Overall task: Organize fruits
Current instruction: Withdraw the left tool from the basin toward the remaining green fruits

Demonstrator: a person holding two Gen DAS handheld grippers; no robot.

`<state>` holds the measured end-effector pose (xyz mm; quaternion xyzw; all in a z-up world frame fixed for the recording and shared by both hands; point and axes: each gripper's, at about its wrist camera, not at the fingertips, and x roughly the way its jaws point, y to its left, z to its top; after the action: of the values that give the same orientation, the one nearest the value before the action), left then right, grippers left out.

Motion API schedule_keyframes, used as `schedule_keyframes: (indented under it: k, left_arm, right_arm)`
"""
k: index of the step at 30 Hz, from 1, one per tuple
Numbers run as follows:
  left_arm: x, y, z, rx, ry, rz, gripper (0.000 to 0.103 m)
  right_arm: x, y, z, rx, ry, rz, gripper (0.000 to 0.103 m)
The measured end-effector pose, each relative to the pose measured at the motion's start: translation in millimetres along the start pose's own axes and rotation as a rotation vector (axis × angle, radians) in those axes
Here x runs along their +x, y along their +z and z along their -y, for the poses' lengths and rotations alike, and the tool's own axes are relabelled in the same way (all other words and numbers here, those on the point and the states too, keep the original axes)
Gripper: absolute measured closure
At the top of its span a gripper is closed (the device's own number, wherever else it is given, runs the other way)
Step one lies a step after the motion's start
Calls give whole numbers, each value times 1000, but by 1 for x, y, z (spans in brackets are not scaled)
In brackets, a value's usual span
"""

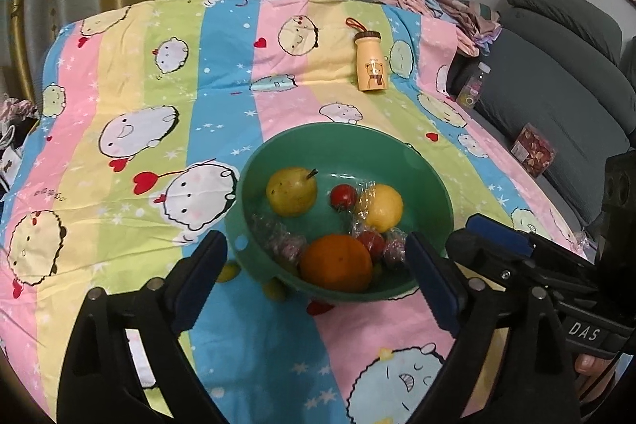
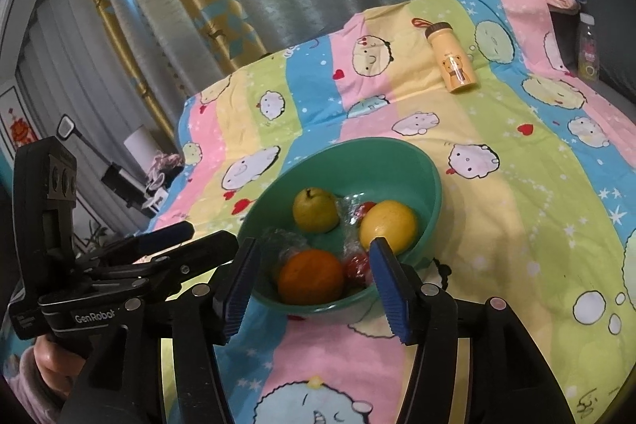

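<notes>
Above green bowl (image 1: 342, 146), left gripper (image 1: 314, 277) and right gripper (image 2: 314, 281), jaws apart, empty

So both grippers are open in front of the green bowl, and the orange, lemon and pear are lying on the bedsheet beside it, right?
Not quite: the orange, lemon and pear lie inside the green bowl, as the left wrist view shows. Both grippers, left gripper and right gripper, are open.

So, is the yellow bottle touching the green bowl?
Apart. In the right wrist view, a wide stretch of striped cloth lies between the yellow bottle and the green bowl; the left wrist view agrees.
</notes>
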<state>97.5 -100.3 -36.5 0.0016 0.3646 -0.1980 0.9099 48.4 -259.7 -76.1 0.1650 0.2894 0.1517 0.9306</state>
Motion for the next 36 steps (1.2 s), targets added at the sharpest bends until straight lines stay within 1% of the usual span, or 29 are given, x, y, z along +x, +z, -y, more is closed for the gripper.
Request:
schedule_keyframes:
  k: [9,17,22,28,32,36]
  left_arm:
    - [-30,-14,-13,-33,52,27,1]
    - [-53,-28,-31,-81,91,44,1]
    - [-65,-43,-56,-155,123,37,1]
    - [-72,-66,-75,-200,166,9,1]
    - [-73,-80,-83,-212,176,-16,1]
    - [-72,-89,-84,-211,153,-31,1]
  right_arm:
    - [-14,-7,-27,-58,13,-9,41]
    - [-24,-12,-45,-93,19,-16,39]
    - [-30,-17,-56,-119,20,-26,37]
    - [-30,-25,-67,-140,30,-47,36]
    - [-28,-32,-74,-154,48,-70,36]
    - [-25,-42,-82,-169,68,-97,36]
